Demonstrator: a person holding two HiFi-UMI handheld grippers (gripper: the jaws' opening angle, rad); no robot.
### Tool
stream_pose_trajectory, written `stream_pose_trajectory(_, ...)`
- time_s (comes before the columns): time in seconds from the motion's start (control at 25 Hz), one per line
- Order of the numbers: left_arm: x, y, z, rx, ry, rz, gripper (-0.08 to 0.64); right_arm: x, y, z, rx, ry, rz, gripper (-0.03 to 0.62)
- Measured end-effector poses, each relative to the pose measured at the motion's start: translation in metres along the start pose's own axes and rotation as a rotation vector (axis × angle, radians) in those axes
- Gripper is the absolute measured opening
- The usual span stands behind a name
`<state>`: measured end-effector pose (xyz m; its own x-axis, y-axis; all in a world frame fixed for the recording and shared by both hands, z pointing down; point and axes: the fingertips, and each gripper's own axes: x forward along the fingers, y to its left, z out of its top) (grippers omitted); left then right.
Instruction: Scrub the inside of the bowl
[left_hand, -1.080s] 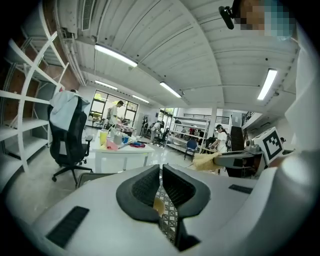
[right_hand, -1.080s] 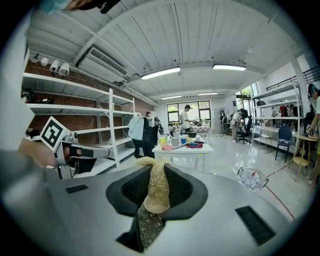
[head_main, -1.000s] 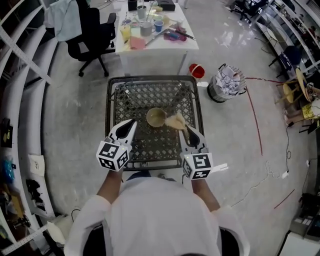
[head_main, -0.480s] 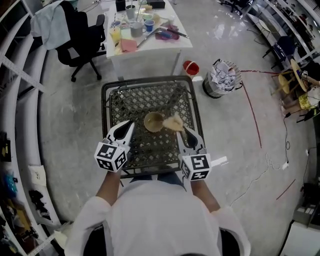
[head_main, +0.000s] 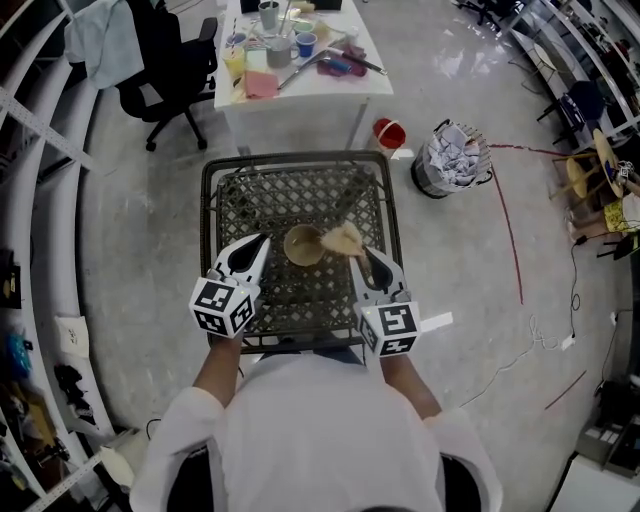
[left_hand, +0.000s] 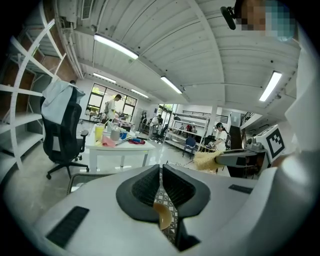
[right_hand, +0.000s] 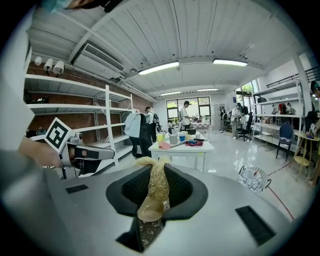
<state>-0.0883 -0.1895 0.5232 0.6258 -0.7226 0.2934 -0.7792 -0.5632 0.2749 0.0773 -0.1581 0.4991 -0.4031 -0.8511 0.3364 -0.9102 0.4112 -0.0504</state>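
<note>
The head view looks steeply down on a dark metal table with an open lattice top (head_main: 300, 195), where a small, round, tan-coloured bowl (head_main: 303, 245) sits upright near the middle of the grid. A person in a white top holds both tools over the near half of this table. The left gripper (head_main: 260, 245) points toward the bowl from its left and its tip is near the rim but apart from it. In the left gripper view its two dark ribbed pads stand closed together with only a thin slit between them and nothing caught there; a part of the bowl shows below the slit. The right gripper (head_main: 362, 256) comes in from the bowl's right, and the right gripper view shows its jaws clamped on a straw-coloured, fibrous scrubbing pad (head_main: 342, 238), whose frayed end sticks out past the tips. In the head view this pad lies at the bowl's right rim, partly over its edge; whether it touches the bowl cannot be told. Beyond the lattice table stands a white rectangular table (head_main: 300, 95) crowded with cups and small coloured items, and to its left a black office chair (head_main: 170, 65) with a pale blue cloth (head_main: 100, 40) draped on its back. On the grey floor to the right are a small red bucket (head_main: 390, 133) and a wire waste bin (head_main: 453, 160) full of crumpled paper.
</note>
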Motion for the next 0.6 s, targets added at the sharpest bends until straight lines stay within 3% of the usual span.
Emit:
stream_pose_trajectory(0.2, 0.014, -0.001, -0.001, 0.01, 0.006, -0.019, 0.043, 0.007, -0.005, -0.001, 0.003, 0.007, 0.008, 0.089)
stream_pose_trajectory(0.6, 0.046, 0.012, -0.018, -0.08, 0.072, -0.038, 0.044, 0.018, -0.007, -0.01, 0.017, 0.046, 0.015, 0.089)
